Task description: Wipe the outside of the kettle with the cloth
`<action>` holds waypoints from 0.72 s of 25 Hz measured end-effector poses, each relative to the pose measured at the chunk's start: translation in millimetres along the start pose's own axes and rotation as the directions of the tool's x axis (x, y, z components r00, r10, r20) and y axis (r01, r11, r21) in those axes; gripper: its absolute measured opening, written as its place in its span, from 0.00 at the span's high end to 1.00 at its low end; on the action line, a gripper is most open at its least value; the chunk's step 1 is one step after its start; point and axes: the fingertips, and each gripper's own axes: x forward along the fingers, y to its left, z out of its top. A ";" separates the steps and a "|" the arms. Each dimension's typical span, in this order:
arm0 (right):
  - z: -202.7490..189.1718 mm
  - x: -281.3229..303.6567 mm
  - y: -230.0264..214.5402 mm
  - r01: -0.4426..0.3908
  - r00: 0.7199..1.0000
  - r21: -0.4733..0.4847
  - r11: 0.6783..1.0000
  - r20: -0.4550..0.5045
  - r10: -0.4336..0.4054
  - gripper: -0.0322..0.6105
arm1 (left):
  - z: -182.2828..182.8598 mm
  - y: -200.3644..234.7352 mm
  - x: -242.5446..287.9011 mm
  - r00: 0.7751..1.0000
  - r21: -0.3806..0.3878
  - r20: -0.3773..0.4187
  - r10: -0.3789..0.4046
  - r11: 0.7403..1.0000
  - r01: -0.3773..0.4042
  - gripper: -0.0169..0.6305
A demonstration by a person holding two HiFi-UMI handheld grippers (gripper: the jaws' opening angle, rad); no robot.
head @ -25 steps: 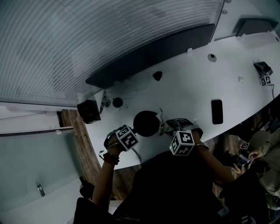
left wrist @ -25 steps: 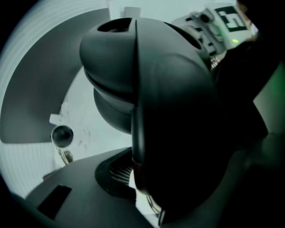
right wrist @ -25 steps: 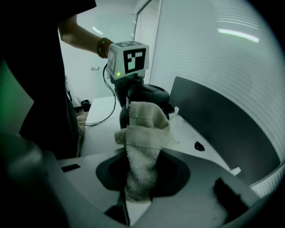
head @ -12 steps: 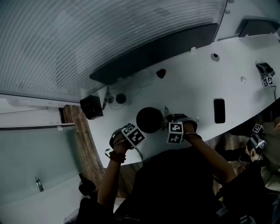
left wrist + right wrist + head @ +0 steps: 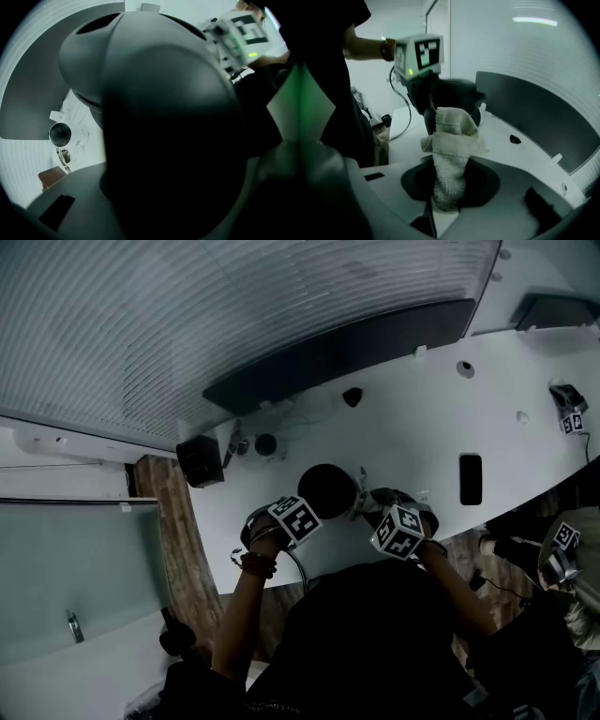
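Both grippers are busy. The left gripper (image 5: 307,514) looks clamped on the handle of the round black plastic kettle (image 5: 326,489), steadying it on the white table (image 5: 422,418). The kettle's lid looks shut, so its contents can't be told. The right gripper (image 5: 447,199) pinches a bunched cream terry cloth (image 5: 451,145) just short of the kettle's side. Wiping seems about to start: press the cloth to the wall, then sweep round.

Cloth (image 5: 450,154) clamped in right gripper (image 5: 440,204): pale terry, rough looped pile, matt. Kettle (image 5: 457,93) just ahead of it: dark, smooth, faint satin sheen. Table (image 5: 501,126) beneath: white, smooth, matt. Gripper shell: grey smooth plastic.
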 end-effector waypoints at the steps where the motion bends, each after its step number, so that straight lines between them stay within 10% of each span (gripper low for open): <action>1: 12.6 -10.3 5.4 0.010 1.000 0.002 1.000 0.023 -0.010 0.80 | -0.5 -0.1 0.4 1.000 0.002 0.000 0.001 1.000 -0.001 0.78; 18: -47.6 92.9 18.5 -0.023 0.958 0.060 0.998 -0.284 0.039 0.80 | -1.6 -3.6 3.2 1.000 0.052 0.000 -0.030 0.998 0.030 0.78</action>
